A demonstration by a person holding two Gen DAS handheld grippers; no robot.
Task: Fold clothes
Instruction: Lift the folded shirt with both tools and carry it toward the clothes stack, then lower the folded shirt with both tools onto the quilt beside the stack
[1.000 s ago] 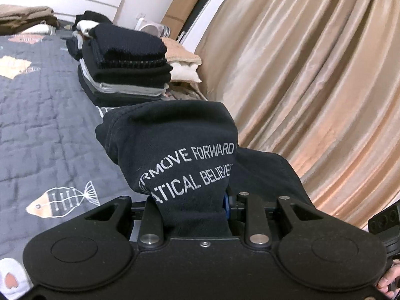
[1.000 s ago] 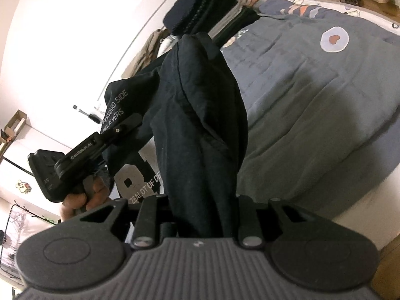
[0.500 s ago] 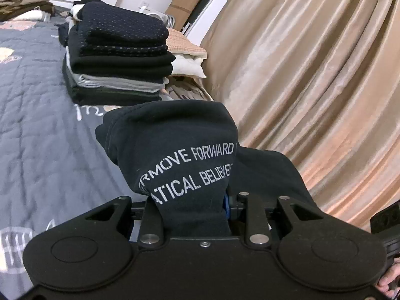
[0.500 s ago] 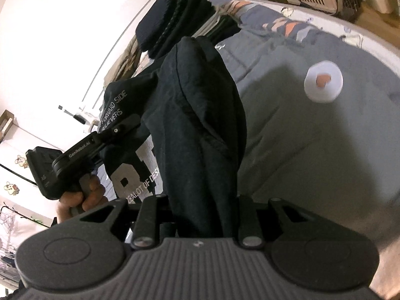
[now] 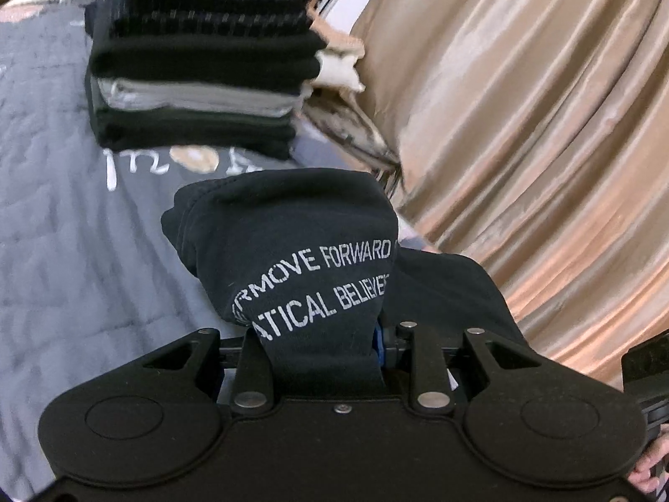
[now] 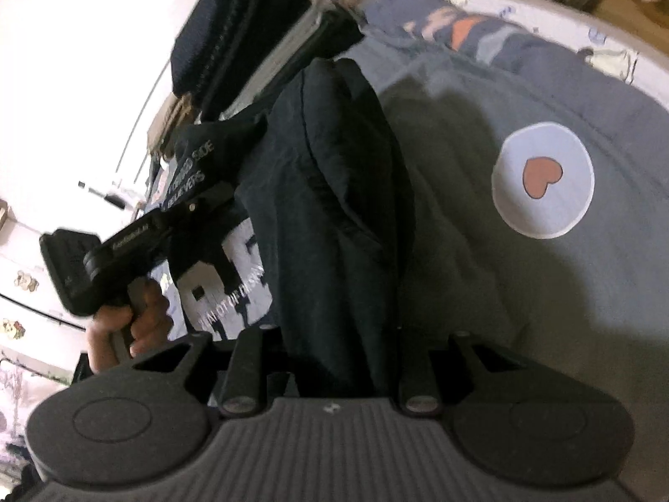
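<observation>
Bunching soft printed dark sweatshirt point(image 5: 292, 259), left tongs point(image 5: 317, 334) clenched on it; right tongs point(image 6: 334, 359) opening around its folds

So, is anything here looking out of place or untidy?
Nothing is spilled or damaged. The stack of folded clothes sits fairly even on the grey quilt. The only untidy thing is the dark printed garment: it is bunched between the left gripper and the right gripper, whose jaws are opening.

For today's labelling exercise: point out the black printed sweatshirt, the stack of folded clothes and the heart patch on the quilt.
black printed sweatshirt point(image 5: 292, 259), left wrist view, on its lettered fold.
stack of folded clothes point(image 5: 200, 54), left wrist view, on its front edge.
heart patch point(image 6: 542, 180), right wrist view, on the heart.
</observation>
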